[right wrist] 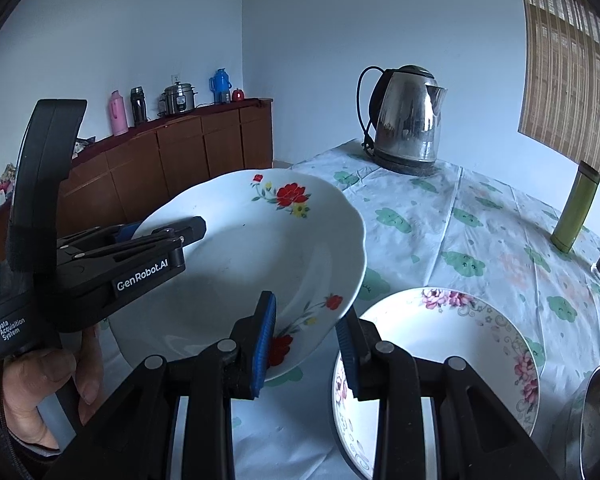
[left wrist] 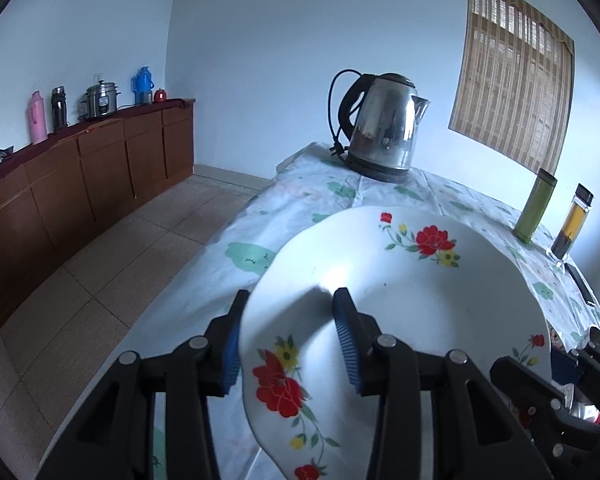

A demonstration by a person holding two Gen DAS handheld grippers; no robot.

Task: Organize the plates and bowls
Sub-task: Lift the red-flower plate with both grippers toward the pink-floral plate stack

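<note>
Red-flower plate (right wrist: 256, 256) held tilted above table (right wrist: 480, 216), left of pink plate (right wrist: 452, 344), rim clamped by left gripper (right wrist: 140, 236) and right gripper (right wrist: 306, 344); probably glazed, stiff, slippery, breakable, so grip rim only.

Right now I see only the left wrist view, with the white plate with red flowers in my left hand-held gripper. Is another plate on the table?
Observer: Yes. A white plate with pink flowers lies flat on the cloud-patterned tablecloth, to the right of your white plate with red flowers.
Operator: Do the two plates touch?
Observer: It seems not. The left hand-held gripper holds yours tilted in the air above the cloth.
Operator: Where is the right hand-held gripper?
Observer: Its fingers stand on either side of your plate's near rim. Whether the pads press, I cannot tell.
</note>
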